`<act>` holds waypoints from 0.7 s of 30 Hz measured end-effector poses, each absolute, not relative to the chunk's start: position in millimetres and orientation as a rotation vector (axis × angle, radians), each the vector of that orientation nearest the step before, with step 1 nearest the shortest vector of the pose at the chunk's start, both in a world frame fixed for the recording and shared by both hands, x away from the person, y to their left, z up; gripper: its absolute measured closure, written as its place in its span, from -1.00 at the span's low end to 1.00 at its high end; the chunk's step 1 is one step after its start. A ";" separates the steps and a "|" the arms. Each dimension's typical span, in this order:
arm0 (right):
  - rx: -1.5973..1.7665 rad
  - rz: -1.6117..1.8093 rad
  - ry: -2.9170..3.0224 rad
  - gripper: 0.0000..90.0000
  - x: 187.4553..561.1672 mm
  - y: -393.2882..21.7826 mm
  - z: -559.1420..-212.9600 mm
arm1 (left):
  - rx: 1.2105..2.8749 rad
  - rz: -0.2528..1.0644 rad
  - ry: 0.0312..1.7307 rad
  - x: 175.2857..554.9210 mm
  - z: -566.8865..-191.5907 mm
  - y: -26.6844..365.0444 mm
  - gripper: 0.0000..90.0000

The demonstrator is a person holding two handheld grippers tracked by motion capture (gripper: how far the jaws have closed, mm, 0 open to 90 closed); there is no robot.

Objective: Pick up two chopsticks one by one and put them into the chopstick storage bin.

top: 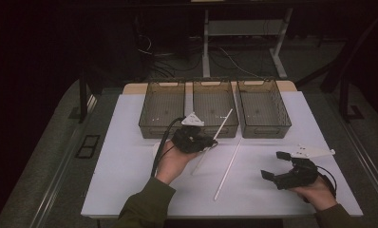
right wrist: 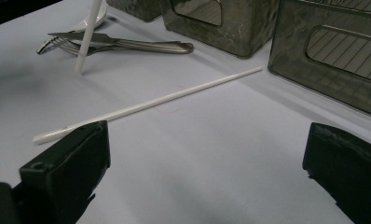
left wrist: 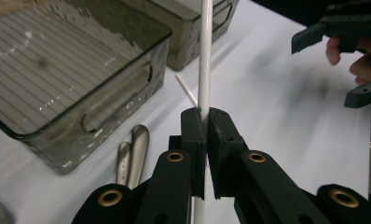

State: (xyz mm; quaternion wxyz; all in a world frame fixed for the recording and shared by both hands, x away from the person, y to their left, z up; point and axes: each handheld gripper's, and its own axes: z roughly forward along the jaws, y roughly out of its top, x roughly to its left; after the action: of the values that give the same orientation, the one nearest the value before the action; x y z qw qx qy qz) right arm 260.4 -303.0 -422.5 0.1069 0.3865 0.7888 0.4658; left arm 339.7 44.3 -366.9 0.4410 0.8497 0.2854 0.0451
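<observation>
My left gripper (top: 210, 142) is shut on a long white chopstick (top: 221, 126) and holds it off the table, tilted, its far end up over the middle bin (top: 214, 107). In the left gripper view the chopstick (left wrist: 204, 70) runs up from between the closed jaws of the left gripper (left wrist: 206, 140). A second white chopstick (top: 229, 168) lies flat on the white table (top: 130, 156). At the right my right gripper (top: 275, 165) stands open and holds nothing. In its own view this right gripper (right wrist: 207, 172) has its jaws wide apart, just short of the lying chopstick (right wrist: 146, 105).
Three clear grey bins stand in a row at the back: left bin (top: 162, 108), middle bin, right bin (top: 263, 107). A knife and fork (right wrist: 118, 44) and a white spoon (right wrist: 92, 21) lie on the table in front of the bins, under my left hand.
</observation>
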 end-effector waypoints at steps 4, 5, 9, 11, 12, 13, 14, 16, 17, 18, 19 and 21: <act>1.142 1.372 2.321 -0.99 260.2 -303.0 -422.3 | 2.076 0.115 0.703 339.8 -359.3 52.3 0.89; 1.142 1.373 2.322 -0.99 260.1 -303.0 -422.1 | 2.054 0.123 0.712 340.4 -355.4 57.5 0.89; 1.134 1.370 2.322 -0.99 260.5 -302.8 -422.4 | 2.022 0.137 0.718 342.3 -350.1 66.9 0.89; 1.135 1.371 2.321 -0.99 260.4 -302.7 -422.4 | 2.004 0.146 0.715 344.0 -346.7 73.1 0.89; 1.145 1.372 2.326 -0.99 259.8 -302.5 -422.1 | 1.989 0.158 0.698 345.5 -343.0 80.0 0.89; 1.145 1.372 2.326 -0.99 259.8 -302.5 -422.1 | 1.989 0.158 0.698 345.5 -343.0 80.0 0.89; 1.133 1.374 2.320 -0.99 260.3 -302.7 -422.4 | 1.979 0.173 0.692 347.3 -339.9 87.7 0.89; 1.124 1.380 2.314 -0.99 260.2 -302.5 -422.6 | 1.971 0.175 0.691 348.4 -338.8 91.5 0.88; 1.117 1.382 2.313 -0.99 260.2 -302.1 -422.8 | 1.963 0.177 0.691 349.6 -337.6 95.5 0.88; 1.113 1.384 2.313 -0.99 260.2 -301.7 -422.9 | 1.954 0.191 0.686 351.8 -334.1 103.9 0.88; 1.110 1.383 2.316 -0.99 260.2 -301.4 -423.0 | 1.942 0.200 0.690 352.7 -332.0 108.0 0.88; 1.103 1.382 2.319 -0.99 260.7 -301.0 -423.5 | 1.924 0.214 0.695 354.6 -327.6 116.8 0.88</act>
State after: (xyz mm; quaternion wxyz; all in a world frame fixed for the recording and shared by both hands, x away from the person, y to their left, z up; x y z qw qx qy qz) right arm 260.7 -301.0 -423.5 0.1126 0.3757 0.7902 0.4709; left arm 354.6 116.8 -327.6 0.5163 0.8010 0.2895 0.0891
